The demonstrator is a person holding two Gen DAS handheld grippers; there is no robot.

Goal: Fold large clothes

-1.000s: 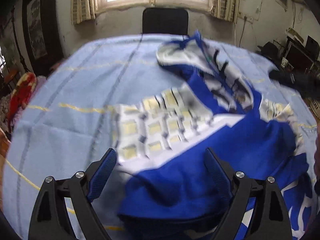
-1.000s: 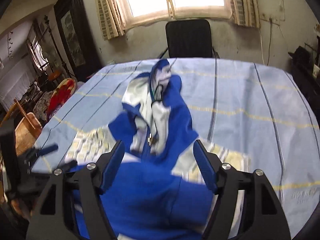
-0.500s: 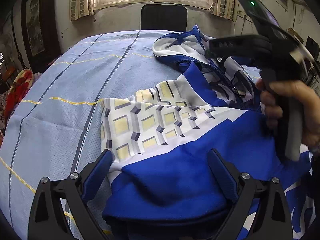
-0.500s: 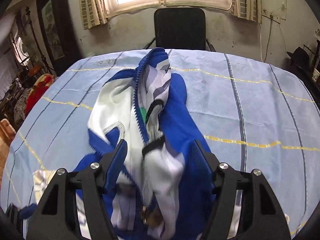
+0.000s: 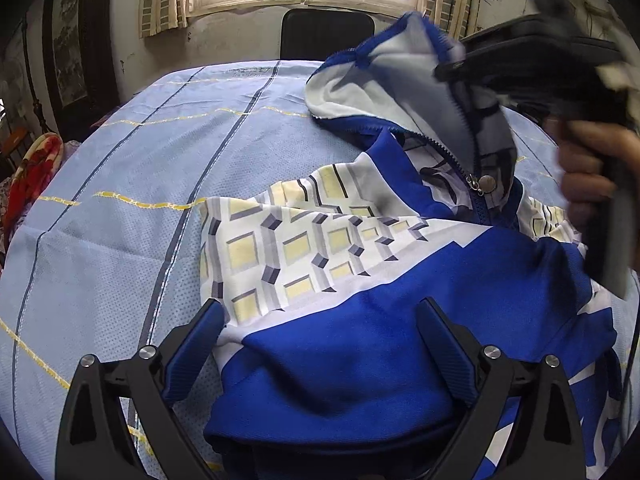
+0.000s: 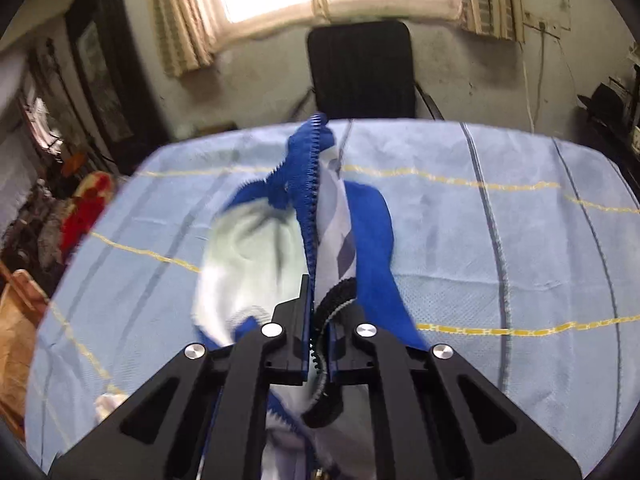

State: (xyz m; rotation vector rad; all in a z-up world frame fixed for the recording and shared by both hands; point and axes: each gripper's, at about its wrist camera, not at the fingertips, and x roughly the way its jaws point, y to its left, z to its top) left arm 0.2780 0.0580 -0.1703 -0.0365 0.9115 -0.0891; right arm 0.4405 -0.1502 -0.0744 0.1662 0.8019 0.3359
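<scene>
A blue jacket point(image 5: 304, 248) with a white, yellow-and-grey block pattern lies crumpled on the light blue striped cloth point(image 5: 120, 240). My left gripper point(image 5: 320, 306) is open, its fingers straddling the jacket's blue hem without pressing on it. My right gripper point(image 6: 318, 304) has its jaws closing, and the pads pinch the jacket's zipper edge point(image 6: 310, 200), which stands up above them. In the left wrist view the right gripper point(image 5: 540, 64) appears blurred at the upper right, held by a hand point(image 5: 588, 176), with the jacket's collar part raised off the cloth.
A black chair point(image 6: 362, 68) stands at the far edge of the cloth, below a bright window. A red blanket point(image 5: 28, 176) and dark furniture lie off to the left. Bare cloth point(image 6: 500, 240) stretches to the right of the jacket.
The right gripper closed from wide open onto the jacket's zipper edge, and that part of the jacket now stands raised. The left gripper stayed where it was, still open.
</scene>
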